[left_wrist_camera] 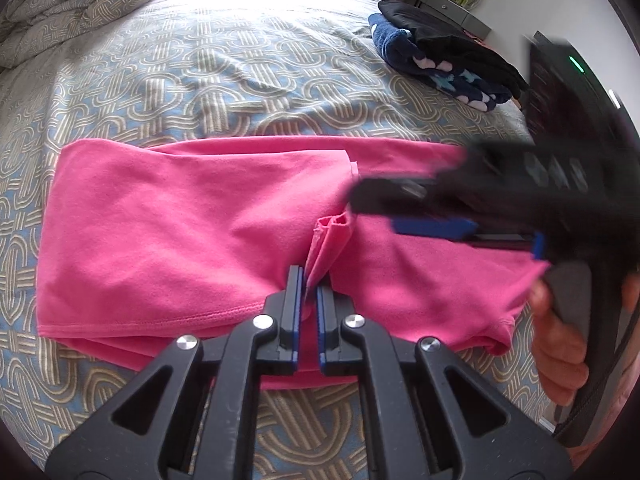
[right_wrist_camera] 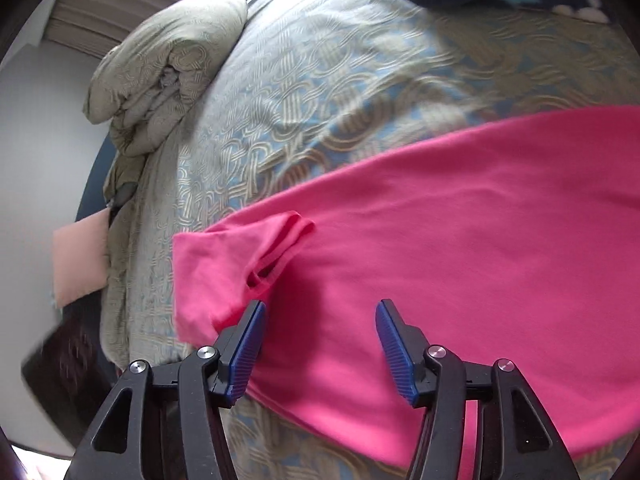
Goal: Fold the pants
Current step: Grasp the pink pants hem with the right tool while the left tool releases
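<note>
fold at risk of slipping

left gripper (left_wrist_camera: 308,280) is pinching a ridge of the pants (left_wrist_camera: 168,232) lying on the bed (left_wrist_camera: 200,80); right gripper (right_wrist_camera: 320,320) is hovering spread above them, so a careless tug risks undoing the fold

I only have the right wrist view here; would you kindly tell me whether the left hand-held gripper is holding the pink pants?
Observer: Yes. The left hand-held gripper is shut on a raised pinch of the pink pants, about midway along their near edge.
Operator: Thank you. Is anything lying on the navy star-print fleece at the far side of the bed?
Observer: Yes, a black garment lies on top of it.
</note>
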A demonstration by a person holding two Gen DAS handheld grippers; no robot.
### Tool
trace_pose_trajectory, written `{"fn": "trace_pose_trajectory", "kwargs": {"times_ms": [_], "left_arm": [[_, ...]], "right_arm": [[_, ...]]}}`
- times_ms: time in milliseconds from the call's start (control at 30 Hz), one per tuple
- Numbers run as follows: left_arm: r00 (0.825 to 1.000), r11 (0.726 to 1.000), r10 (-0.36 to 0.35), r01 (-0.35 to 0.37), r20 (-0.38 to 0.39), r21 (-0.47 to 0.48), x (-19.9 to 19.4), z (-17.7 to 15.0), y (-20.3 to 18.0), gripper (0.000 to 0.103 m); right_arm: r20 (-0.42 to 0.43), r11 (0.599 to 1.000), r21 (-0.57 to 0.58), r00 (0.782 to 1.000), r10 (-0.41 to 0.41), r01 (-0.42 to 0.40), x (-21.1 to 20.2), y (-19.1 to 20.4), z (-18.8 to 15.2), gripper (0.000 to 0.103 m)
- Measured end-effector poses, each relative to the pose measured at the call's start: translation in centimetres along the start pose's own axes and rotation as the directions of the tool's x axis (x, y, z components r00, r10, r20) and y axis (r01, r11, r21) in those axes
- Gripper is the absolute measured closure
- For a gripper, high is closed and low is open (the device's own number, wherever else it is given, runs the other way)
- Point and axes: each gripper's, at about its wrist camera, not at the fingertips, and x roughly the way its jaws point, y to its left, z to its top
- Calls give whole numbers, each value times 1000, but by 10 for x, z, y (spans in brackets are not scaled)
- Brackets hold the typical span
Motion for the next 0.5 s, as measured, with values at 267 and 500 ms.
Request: {"fn": "trace_pose_trajectory", "kwargs": {"times_ms": [267, 500], "left_arm": [[1000, 1000, 2, -2, -6, 1, -9, -4, 5, 78], [960, 971, 237, -235, 151, -31, -70, -37, 63, 36]], "right_arm": [[-55, 999, -27, 997, -46, 44, 37, 38, 19, 98], [19, 996, -94, 1000, -4, 6, 15, 64, 21, 98]]}}
